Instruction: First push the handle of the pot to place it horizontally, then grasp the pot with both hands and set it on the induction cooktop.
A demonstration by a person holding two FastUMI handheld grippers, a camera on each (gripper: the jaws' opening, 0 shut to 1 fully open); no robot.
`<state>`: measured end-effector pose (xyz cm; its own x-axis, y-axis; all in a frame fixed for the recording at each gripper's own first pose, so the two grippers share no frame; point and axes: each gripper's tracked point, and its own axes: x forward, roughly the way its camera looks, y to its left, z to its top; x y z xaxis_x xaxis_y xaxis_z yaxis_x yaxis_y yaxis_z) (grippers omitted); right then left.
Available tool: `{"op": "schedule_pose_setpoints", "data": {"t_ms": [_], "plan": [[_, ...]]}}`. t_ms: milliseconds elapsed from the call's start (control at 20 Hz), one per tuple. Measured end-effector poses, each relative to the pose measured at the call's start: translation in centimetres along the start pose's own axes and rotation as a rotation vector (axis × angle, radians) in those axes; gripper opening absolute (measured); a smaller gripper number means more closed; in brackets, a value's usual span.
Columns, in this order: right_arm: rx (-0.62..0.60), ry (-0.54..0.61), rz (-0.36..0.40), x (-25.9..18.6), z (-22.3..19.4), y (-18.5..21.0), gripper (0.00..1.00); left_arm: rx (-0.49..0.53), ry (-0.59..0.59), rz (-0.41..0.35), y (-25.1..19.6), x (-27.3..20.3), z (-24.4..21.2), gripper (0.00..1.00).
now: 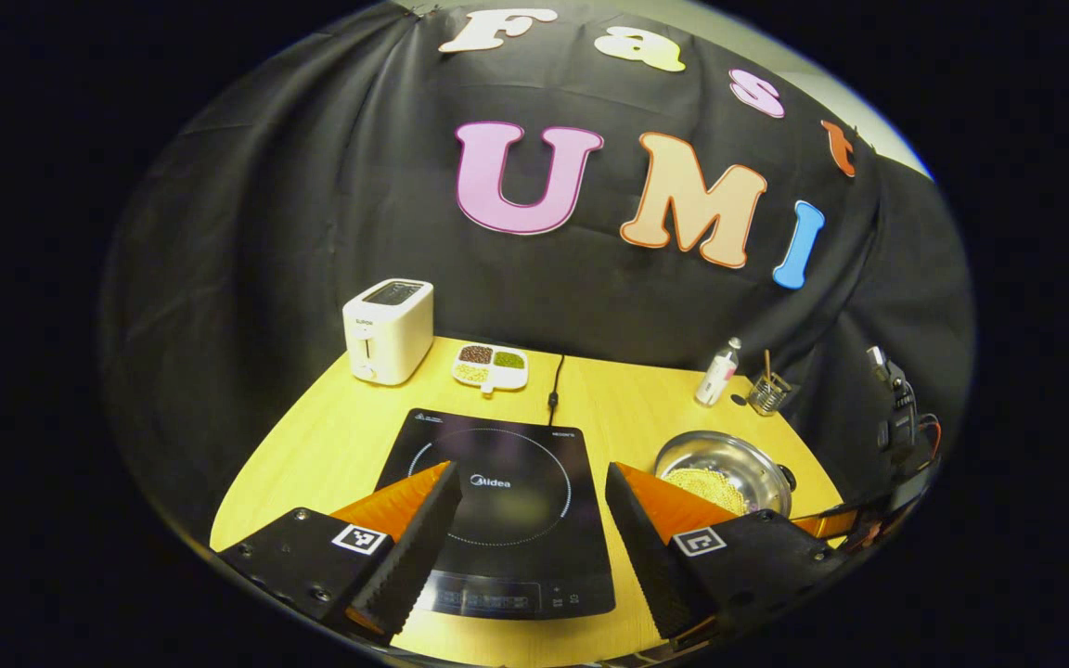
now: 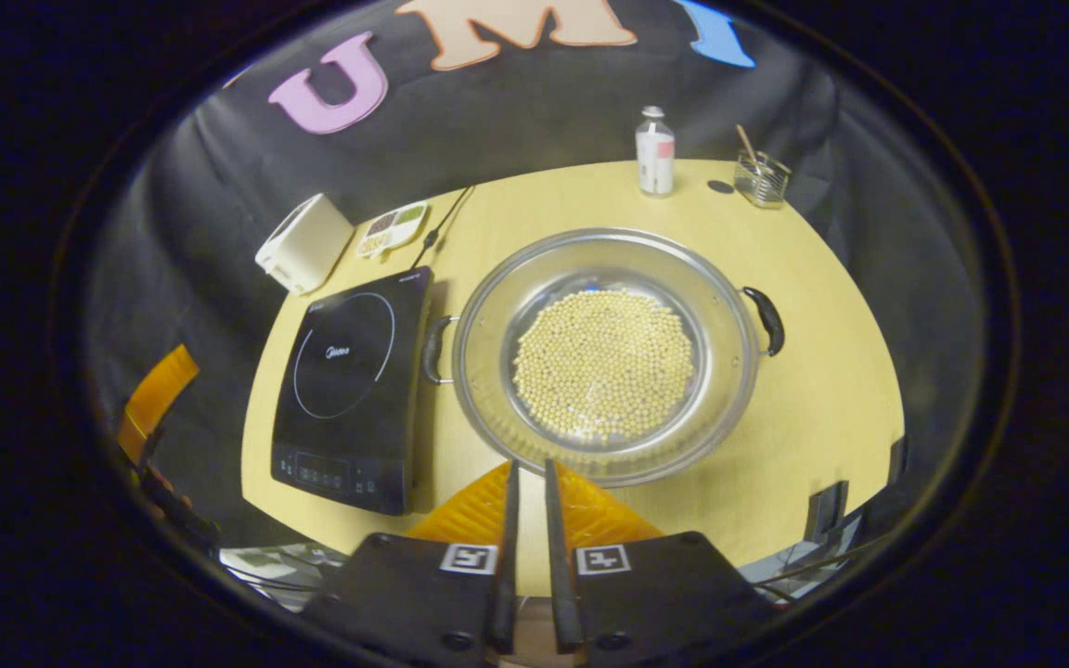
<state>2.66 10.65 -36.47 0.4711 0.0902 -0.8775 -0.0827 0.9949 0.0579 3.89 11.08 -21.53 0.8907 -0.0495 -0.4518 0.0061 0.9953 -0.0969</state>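
Observation:
A wide steel pot holding pale round beans stands on the yellow table, just right of the black induction cooktop. Its two dark handles point left and right in the right gripper view. My right gripper is shut with nothing in it, only a thin slit between the fingers, and its tips sit at the pot's near rim. My left gripper hangs open over the near half of the cooktop, with the pot off to its right.
Along the table's back edge stand a white toaster, a divided dish of beans, a small bottle and a glass cup with sticks. The cooktop's cable runs toward the wall.

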Motion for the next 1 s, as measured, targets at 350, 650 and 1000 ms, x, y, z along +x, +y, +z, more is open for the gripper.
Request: {"op": "schedule_pose_setpoints", "data": {"t_ms": [350,650,1000], "plan": [[-0.031,0.046,0.03,-0.5,2.8,-7.6,0.79,-0.062,0.092,0.009,-5.6,1.3,-2.4,0.96],[-0.077,0.093,0.084,0.7,5.5,-12.9,1.0,-0.16,0.19,-0.006,-10.2,3.5,-5.4,0.96],[-0.089,0.167,0.115,4.9,10.1,-17.4,0.93,-0.195,0.347,-0.047,-12.1,7.5,-8.5,0.96]]}}
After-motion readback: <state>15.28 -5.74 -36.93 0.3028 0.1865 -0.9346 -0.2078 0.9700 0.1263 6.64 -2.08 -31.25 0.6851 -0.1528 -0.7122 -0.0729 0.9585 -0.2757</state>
